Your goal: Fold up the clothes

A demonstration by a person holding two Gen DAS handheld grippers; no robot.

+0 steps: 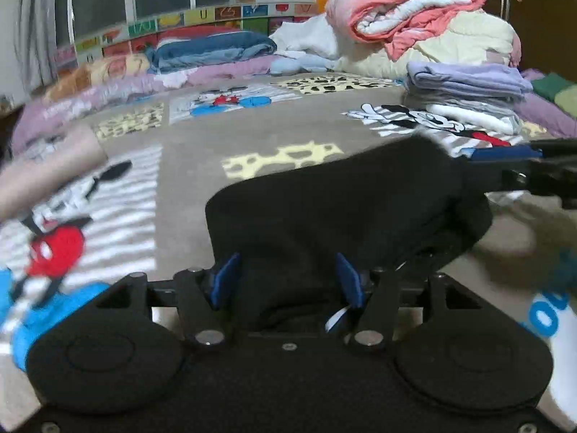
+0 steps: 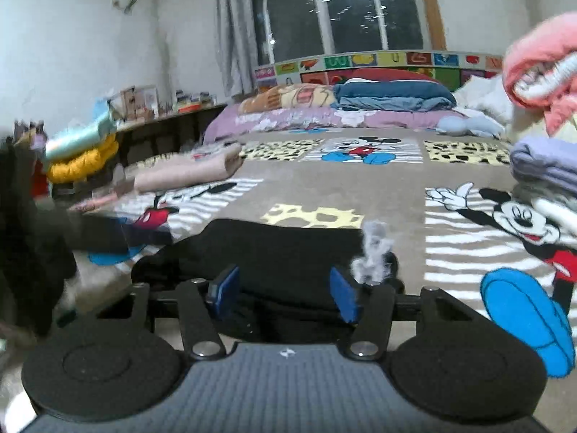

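Observation:
A black garment (image 1: 342,209) lies bunched on the cartoon-print blanket (image 1: 180,187). My left gripper (image 1: 288,283) is open, and the near edge of the black cloth sits between its blue pads (image 1: 227,281). From the right edge my right gripper (image 1: 519,166) reaches in blurred at the garment's far right corner. In the right wrist view the same black garment (image 2: 288,249) stretches across in front of my right gripper (image 2: 285,292), which is open, with cloth low between its fingers. A tuft of grey lint (image 2: 375,252) clings to its right finger. My left gripper (image 2: 119,232) is a dark blur at the left.
A stack of folded clothes (image 1: 468,90) stands at the right, with a pink and cream quilt pile (image 1: 414,11) behind it. A beige folded garment (image 2: 187,173) lies at the left. A blue quilt (image 1: 212,50) and pillows line the headboard. A cluttered shelf (image 2: 162,108) runs along the left wall.

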